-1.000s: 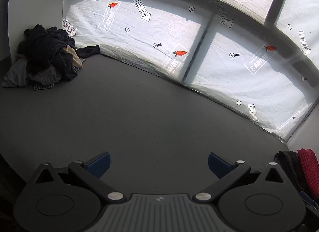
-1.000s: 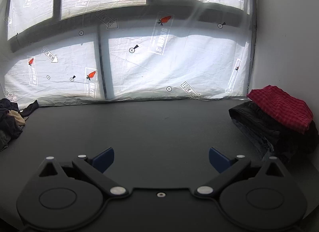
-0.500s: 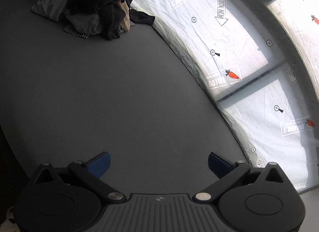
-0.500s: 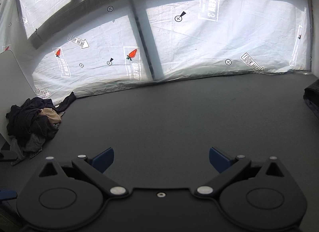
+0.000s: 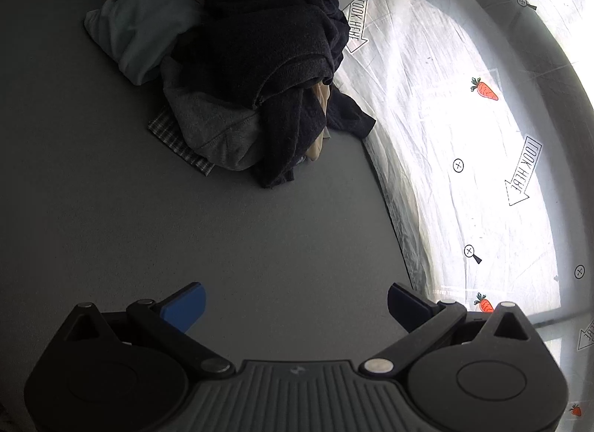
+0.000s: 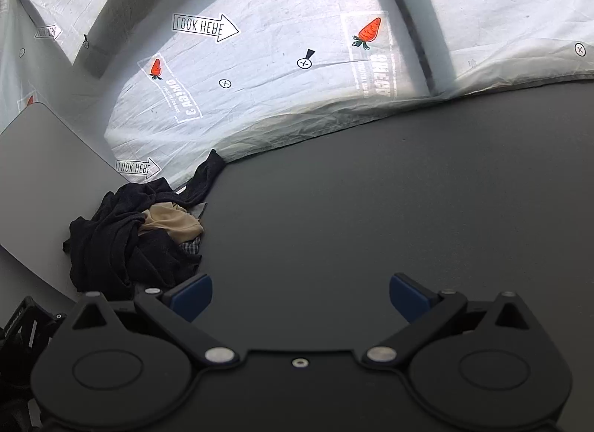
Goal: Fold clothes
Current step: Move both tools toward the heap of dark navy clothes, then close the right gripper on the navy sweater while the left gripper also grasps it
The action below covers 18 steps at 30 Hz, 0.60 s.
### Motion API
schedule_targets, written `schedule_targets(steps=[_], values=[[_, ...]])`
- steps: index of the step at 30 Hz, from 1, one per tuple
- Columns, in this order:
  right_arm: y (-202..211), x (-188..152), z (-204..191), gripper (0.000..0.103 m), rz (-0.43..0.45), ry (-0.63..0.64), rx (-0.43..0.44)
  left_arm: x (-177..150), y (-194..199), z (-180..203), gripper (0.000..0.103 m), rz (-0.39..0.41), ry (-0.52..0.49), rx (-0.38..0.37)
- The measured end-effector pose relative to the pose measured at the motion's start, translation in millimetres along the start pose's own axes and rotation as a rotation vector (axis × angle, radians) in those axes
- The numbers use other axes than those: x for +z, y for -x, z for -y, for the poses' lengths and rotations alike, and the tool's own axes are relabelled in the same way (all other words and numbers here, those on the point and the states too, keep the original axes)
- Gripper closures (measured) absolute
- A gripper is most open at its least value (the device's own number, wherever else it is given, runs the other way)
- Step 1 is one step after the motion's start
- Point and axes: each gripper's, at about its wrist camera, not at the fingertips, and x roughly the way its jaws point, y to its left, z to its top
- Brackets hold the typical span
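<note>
A heap of unfolded clothes (image 5: 256, 71) lies on the dark grey table (image 5: 148, 231) at its far left corner: dark navy knitwear on top, a pale grey-green garment, a grey one, a checked cloth and a tan piece. My left gripper (image 5: 295, 304) is open and empty, a short way in front of the heap. The heap also shows in the right wrist view (image 6: 141, 235), low at the left. My right gripper (image 6: 300, 294) is open and empty, with its left fingertip near the heap's edge.
A white plastic sheet (image 5: 464, 157) printed with carrots and "LOOK HERE" arrows hangs along the table's back edge, also in the right wrist view (image 6: 282, 97). A pale side wall panel (image 6: 41, 164) stands behind the heap. Part of the left gripper's body (image 6: 22, 324) shows at bottom left.
Both grippers have swung left and moved towards the heap of clothes, which now looks much larger and closer. The folded stack at the right has left view. Both stay open.
</note>
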Motion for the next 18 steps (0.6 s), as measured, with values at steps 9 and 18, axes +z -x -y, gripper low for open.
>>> schedule_targets(steps=[9,18], values=[[-170,51,-54,0.002,-0.164,-0.216,0.153,110,-78,-25,0.006,0.094,0.024,0.097],[-308,65,-120,0.041,-0.359,-0.52,0.527,141,-107,-1,0.031,0.241,-0.356,0.227]])
